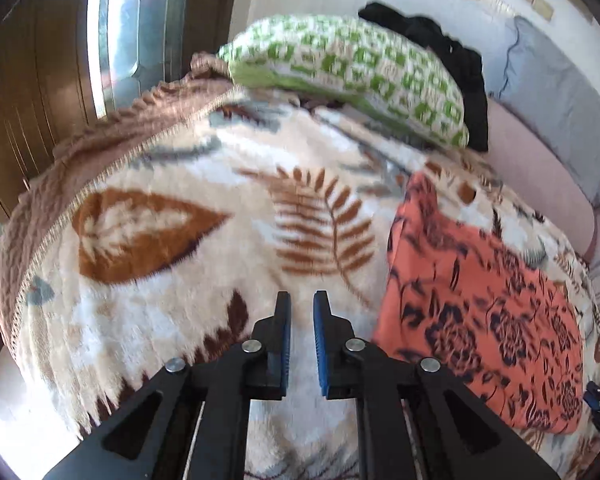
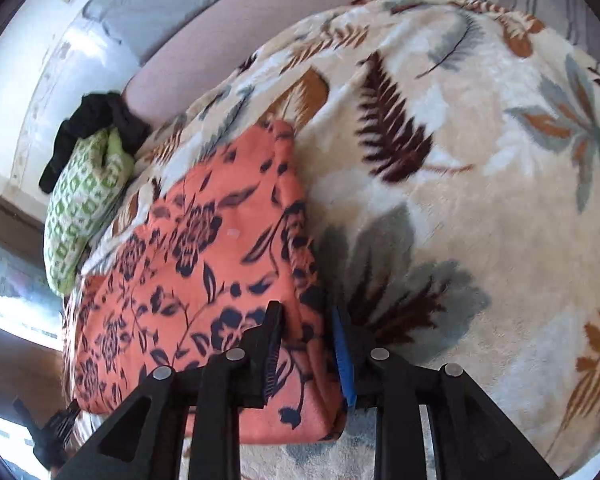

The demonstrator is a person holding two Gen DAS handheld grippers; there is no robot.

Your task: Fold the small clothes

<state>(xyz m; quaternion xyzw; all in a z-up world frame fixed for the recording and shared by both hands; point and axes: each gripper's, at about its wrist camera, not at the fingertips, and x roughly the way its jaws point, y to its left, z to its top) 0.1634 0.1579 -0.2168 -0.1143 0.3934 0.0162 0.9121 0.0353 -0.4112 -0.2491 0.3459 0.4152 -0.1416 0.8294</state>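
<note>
Scene: a bed covered by a leaf-print blanket (image 1: 188, 184), seen from both wrist cameras; both views are a little blurred.
Garment: an orange cloth (image 1: 480, 300) with dark flowers lies folded flat on the blanket, a rough rectangle; one folded edge shows stacked layers in the right wrist view.
Garment's place: to the right of the left gripper, and directly under the right gripper.
Left gripper (image 1: 302, 300): hangs over bare blanket beside the cloth, apart from it; jaws stand a narrow gap apart with nothing between them.
Right gripper (image 2: 306, 312): over the near corner of the cloth; jaws parted, the cloth's edge showing in the gap between them; whether the pads press on the fabric cannot be told.
Pillow (image 1: 352, 76): green and white checks, at the far end of the blanket.
Black clothes (image 1: 452, 64): heaped behind the pillow, touching it.
Brown blanket (image 1: 100, 148): knitted, along the leaf-print blanket's left edge.
Grey cushion (image 1: 556, 96): against the wall.
</note>
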